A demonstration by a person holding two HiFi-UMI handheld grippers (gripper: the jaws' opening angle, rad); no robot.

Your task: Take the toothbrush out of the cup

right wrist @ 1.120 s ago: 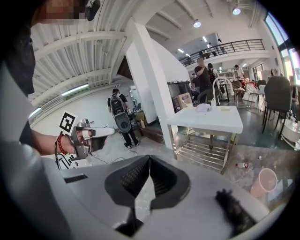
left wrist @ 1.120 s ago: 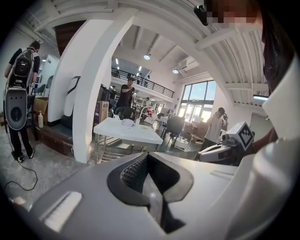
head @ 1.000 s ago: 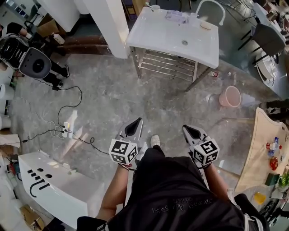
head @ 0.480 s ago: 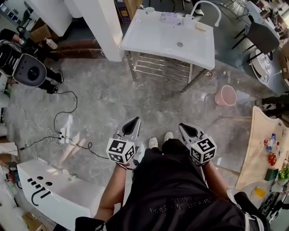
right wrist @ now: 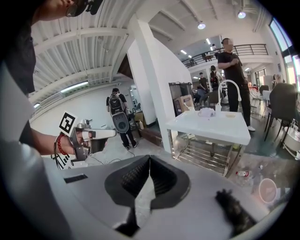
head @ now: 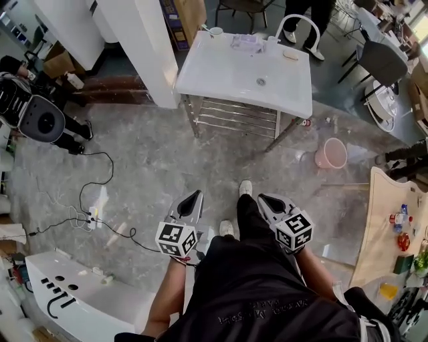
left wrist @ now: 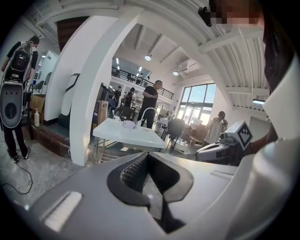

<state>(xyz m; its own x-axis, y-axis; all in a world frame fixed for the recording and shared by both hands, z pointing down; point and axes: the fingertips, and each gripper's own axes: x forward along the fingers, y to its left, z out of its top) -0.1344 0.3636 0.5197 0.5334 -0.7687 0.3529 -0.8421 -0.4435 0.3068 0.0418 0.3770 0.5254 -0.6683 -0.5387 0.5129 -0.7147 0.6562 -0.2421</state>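
Note:
A small white cup (head: 215, 31) stands at the far left corner of the white sink table (head: 227, 70), well ahead of me across the floor. It is too small to make out a toothbrush in it. My left gripper (head: 194, 196) and right gripper (head: 263, 198) are held in front of my body, over the concrete floor, both far from the table. Each one's jaws meet at the tip with nothing between them. The left gripper view shows its shut jaws (left wrist: 147, 154) with the table (left wrist: 133, 135) beyond. The right gripper view shows shut jaws (right wrist: 149, 158) and the table (right wrist: 213, 126).
A white pillar (head: 150, 47) stands left of the table and a pink bucket (head: 331, 153) on the floor to its right. Cables (head: 93, 200) trail at the left. A person (head: 304, 17) stands behind the sink. A wooden table (head: 388, 220) is at the right.
The sink table has come lower and nearer in the head view as I walk toward it. Both grippers stay shut and side by side.

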